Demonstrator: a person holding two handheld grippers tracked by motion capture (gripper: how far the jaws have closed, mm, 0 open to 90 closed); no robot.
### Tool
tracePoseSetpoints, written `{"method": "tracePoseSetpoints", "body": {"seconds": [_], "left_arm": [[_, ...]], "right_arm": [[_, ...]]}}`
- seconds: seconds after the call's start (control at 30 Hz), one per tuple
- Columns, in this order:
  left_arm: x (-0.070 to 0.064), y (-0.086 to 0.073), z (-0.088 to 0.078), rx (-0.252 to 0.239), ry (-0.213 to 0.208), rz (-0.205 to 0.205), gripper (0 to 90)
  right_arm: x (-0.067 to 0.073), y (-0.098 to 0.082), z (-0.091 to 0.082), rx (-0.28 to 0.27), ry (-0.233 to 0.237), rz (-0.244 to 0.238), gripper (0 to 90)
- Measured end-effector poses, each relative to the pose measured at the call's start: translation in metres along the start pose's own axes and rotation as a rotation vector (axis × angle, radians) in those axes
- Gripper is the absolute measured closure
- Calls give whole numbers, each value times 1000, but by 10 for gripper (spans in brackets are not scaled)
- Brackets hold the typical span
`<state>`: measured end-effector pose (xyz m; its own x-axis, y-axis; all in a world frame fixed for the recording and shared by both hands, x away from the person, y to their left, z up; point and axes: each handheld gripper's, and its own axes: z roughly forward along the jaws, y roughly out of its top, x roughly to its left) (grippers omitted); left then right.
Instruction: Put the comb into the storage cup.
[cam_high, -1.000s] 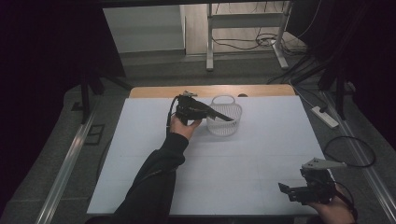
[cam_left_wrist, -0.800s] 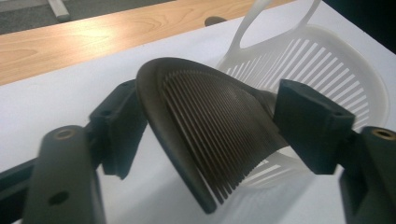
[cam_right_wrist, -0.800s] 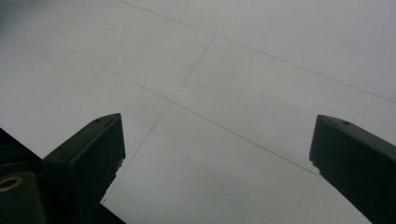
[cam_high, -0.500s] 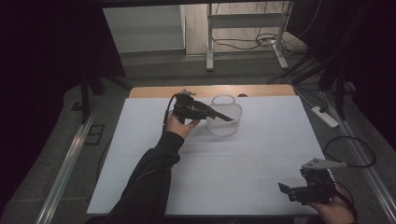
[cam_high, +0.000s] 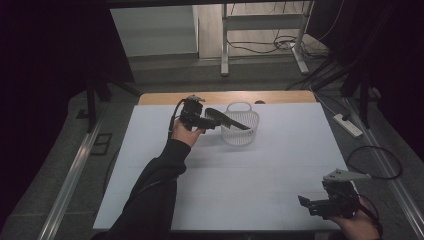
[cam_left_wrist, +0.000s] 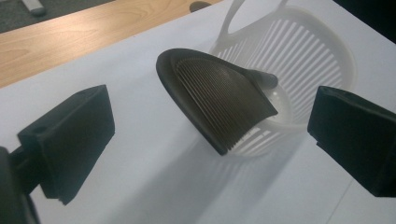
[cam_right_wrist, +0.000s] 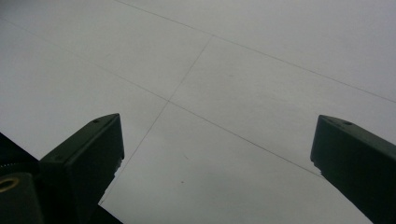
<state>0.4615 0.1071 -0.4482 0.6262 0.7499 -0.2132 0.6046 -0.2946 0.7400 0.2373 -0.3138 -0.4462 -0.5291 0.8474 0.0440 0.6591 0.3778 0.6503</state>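
Dark ribbed scoop-shaped piece (cam_left_wrist: 219, 105), curved and finely grooved, propped over the rim of a white slatted plastic basket (cam_left_wrist: 308, 70) with loop handle, near the far edge of the white table cover (cam_high: 240, 180). Left gripper (cam_high: 212, 120) released, jaws just been opening, standing wide either side of the scoop without touching. Lower end of the scoop hidden inside the basket. Right gripper (cam_high: 312, 205) open over bare sheet at the near right corner, well apart. Wooden table strip (cam_left_wrist: 70, 37) visible beyond
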Motion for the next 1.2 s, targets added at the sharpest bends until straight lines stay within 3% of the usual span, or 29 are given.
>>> {"method": "tracePoseSetpoints", "body": {"seconds": [0.17,0.53,1.2], "left_arm": [[1,0,-8,22,-26,29,12],[2,-8,-24,55,-18,88,0],[-1,-32,-50,25,-32,96,0]], "right_arm": [[0,0,0,-4,1,-1,29],[1,0,0,-6,-5,-7,20],[3,0,-1,-8,-12,-17,20]]}}
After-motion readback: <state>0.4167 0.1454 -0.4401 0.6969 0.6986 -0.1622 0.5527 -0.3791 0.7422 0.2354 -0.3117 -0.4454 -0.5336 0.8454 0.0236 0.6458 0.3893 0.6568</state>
